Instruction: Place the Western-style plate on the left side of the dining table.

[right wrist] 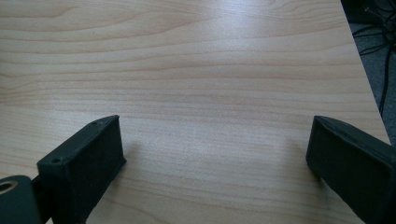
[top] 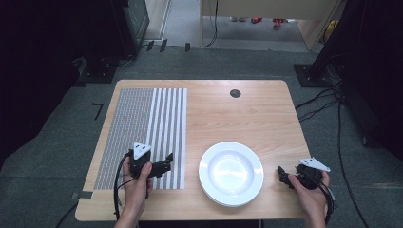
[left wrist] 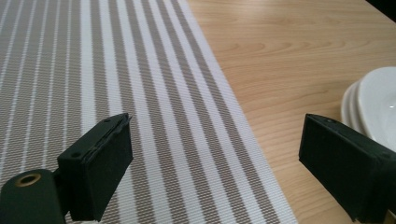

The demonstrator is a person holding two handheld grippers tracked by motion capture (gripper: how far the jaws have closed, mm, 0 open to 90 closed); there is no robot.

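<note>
Left gripper [top: 167, 159] hovering wide open, empty, over striped woven mat [top: 142, 123]; right gripper [top: 283, 175] same, near stacked round white plates [top: 231, 173]; next likely reaching for plates.

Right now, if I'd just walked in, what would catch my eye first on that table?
Probably the stack of white plates near the table's front edge, bright against the pale wood. Next, the striped placemat covering the left part. A person's hands hold two black grippers: the left gripper over the mat's near right corner, the right gripper just right of the plates, both with fingers spread and empty.
</note>
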